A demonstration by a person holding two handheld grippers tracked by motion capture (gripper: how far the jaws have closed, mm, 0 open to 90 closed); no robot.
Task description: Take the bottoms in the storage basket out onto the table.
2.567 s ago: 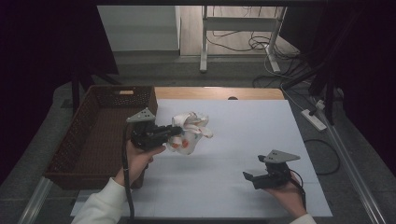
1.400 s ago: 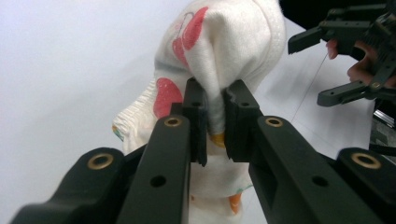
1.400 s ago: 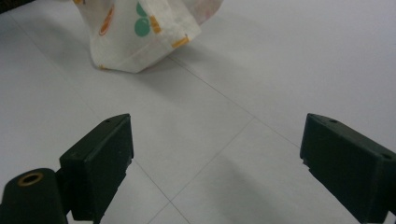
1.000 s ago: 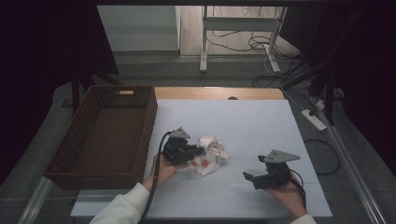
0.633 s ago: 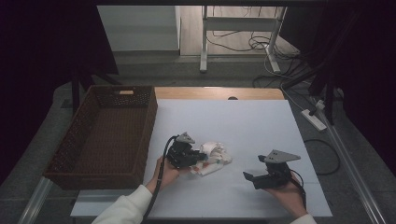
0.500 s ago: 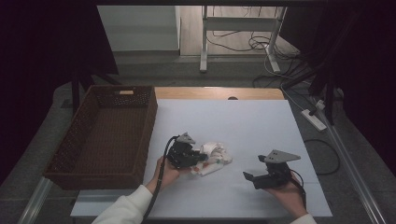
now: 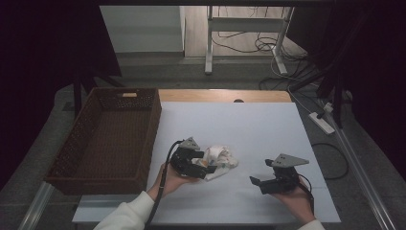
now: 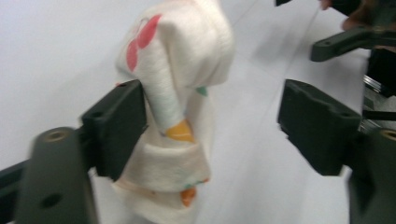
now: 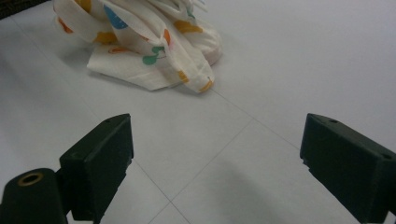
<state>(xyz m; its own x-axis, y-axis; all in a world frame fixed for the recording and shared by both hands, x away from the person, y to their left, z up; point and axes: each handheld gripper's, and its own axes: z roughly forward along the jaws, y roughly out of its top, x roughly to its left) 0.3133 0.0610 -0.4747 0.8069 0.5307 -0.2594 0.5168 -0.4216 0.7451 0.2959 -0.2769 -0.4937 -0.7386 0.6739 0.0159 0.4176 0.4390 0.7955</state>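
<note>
Dim, dark-edged high view with the white table [image 7: 249, 129] lit evenly; the left gripper view is motion-blurred.

Our left gripper [image 8: 210, 126] has just been opening its jaws, and they now stand wide apart. A bunched white cloth [image 8: 180, 107] with red, orange and teal marks sits between them on the white bench [image 8: 51, 51]. It lies against the jaw at picture left, well clear of the other. We see the right gripper [image 8: 359, 37] at upper right.
</note>
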